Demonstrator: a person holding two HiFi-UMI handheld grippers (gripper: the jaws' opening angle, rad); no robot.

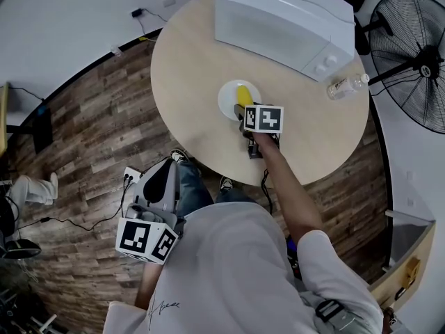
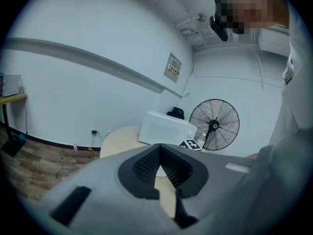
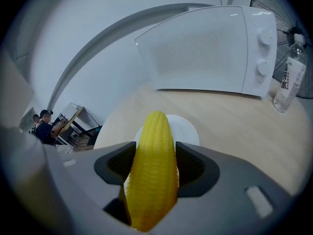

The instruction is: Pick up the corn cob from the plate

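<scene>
Clamps corn cob [image 3: 154,131] between jaws of right gripper [image 3: 155,155], tip jutting beyond them over white plate [image 3: 190,129]; holds left gripper [image 2: 157,153] jaws together, empty.

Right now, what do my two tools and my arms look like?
Both the left tool and the right tool have pale grey moulded bodies with black ribbed pads lining the jaws. Each carries a white cube printed with black square markers. The arms come out of a white short-sleeved T-shirt and are bare below the sleeves.
</scene>
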